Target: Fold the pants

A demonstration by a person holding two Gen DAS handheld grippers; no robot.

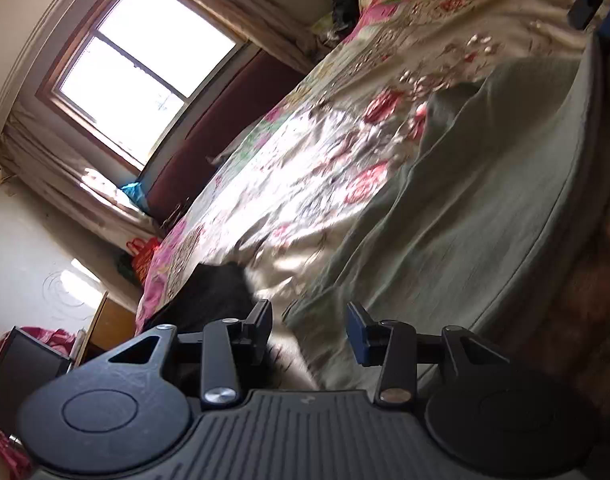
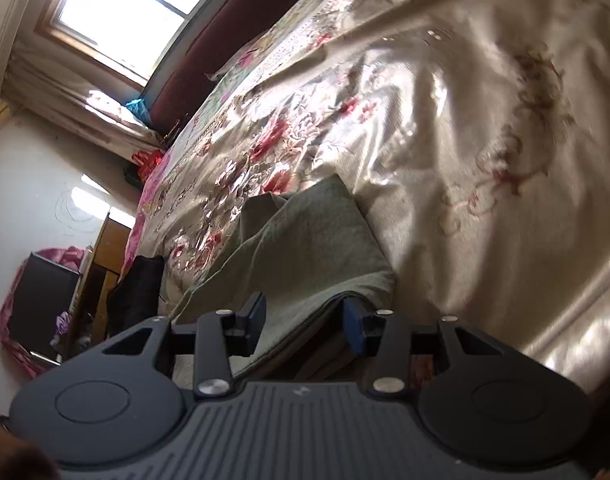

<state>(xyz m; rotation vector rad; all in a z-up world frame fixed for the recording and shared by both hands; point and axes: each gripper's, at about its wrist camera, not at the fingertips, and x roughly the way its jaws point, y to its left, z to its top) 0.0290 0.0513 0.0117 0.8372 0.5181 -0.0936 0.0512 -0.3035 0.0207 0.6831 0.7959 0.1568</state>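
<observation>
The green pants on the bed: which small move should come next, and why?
Probably lift both grippers clear. The left gripper and right gripper stand open with nothing pinched, and the green pants already lie folded on the floral bedspread.

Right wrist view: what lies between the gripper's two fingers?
The folded edge of the green pants lies in the open gap of the right gripper; the pads do not press on it.

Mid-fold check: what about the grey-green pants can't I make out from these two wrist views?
- Left wrist: grey-green pants run behind the left gripper; near end hidden, fabric motion-blurred.
- Right wrist: the right gripper body covers the pants' near edge; layer count unclear.
- Neither view shows the waistband or cuffs.
</observation>
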